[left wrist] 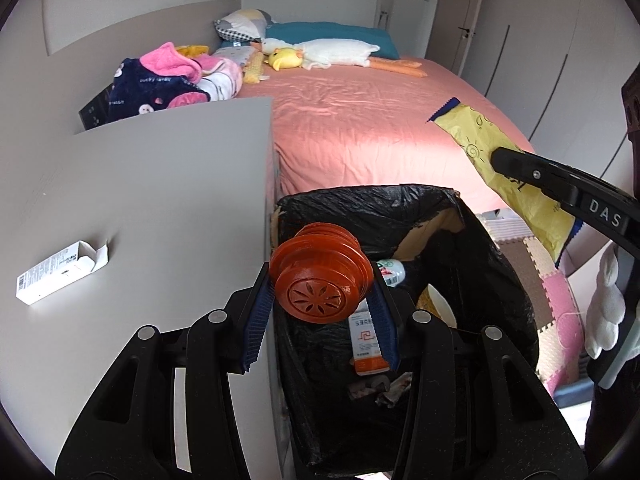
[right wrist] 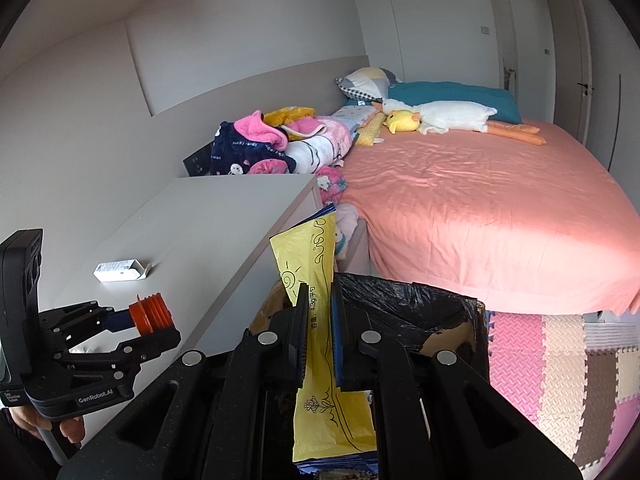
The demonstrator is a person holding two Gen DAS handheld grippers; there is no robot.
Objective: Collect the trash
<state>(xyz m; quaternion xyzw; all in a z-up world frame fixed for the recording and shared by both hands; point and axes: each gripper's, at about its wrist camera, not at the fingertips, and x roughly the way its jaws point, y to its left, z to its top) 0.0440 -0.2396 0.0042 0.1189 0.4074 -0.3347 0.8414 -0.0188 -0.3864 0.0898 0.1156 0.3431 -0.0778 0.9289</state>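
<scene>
My left gripper (left wrist: 320, 280) is shut on an orange ribbed plastic cap (left wrist: 320, 276) and holds it over the near left rim of the black-lined trash bin (left wrist: 492, 256). It also shows in the right wrist view (right wrist: 152, 316). My right gripper (right wrist: 320, 312) is shut on a yellow snack wrapper (right wrist: 312, 256) above the bin (right wrist: 404, 300); the wrapper also shows in the left wrist view (left wrist: 516, 164). A small white carton (left wrist: 60, 272) with an open flap lies on the grey tabletop (left wrist: 160, 184), left of the bin.
The bin holds a white-and-orange box (left wrist: 366, 340), a bottle (left wrist: 392, 270) and crumpled scraps. A bed with a pink sheet (left wrist: 360, 120) stands behind it, with plush toys and folded clothes (left wrist: 168, 80). Foam floor mats (right wrist: 560, 360) lie to the right.
</scene>
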